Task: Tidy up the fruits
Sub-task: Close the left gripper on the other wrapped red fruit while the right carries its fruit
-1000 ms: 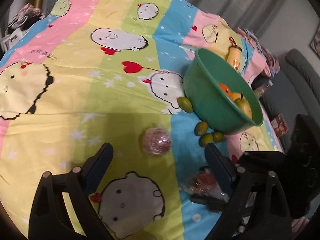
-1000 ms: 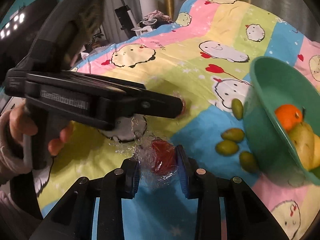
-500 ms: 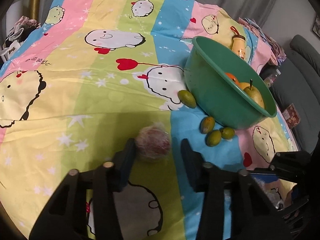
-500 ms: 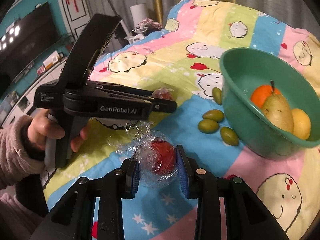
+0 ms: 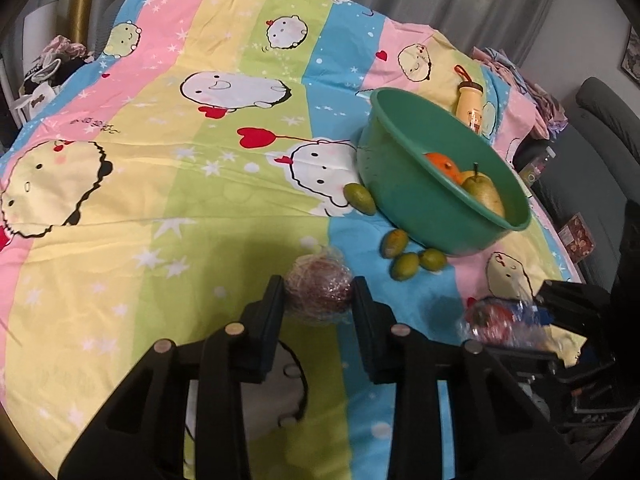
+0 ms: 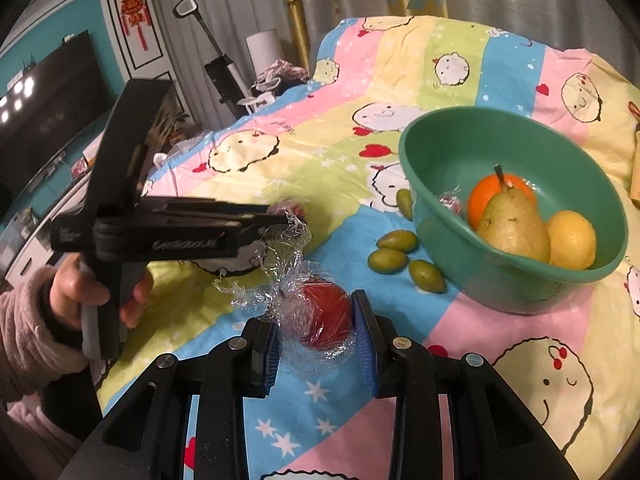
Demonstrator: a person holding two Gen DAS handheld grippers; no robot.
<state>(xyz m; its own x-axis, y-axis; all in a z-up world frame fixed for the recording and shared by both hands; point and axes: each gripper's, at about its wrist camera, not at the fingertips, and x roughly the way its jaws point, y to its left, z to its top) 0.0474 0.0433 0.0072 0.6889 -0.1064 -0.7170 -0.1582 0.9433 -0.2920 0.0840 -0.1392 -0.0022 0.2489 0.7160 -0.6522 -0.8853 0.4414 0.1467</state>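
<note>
White lettering reading roughly "GenRobot.AI" runs along the side bar of the black handheld left gripper (image 6: 286,216), which reaches in from the left, up and to the left of the right claw's own fingers. A smaller white line sits on the rear end of the same black body, near the hand (image 6: 86,292), too small to make out. On the striped cartoon-print bedsheet (image 5: 224,200), far ahead and to the left of the left claw, a short line of dark script (image 5: 95,127) lies on the pink stripe; its characters cannot be read. The small yellow bottle (image 5: 472,107) beyond the green plastic bowl (image 5: 404,200) bears a printed label, likewise illegible.
</note>
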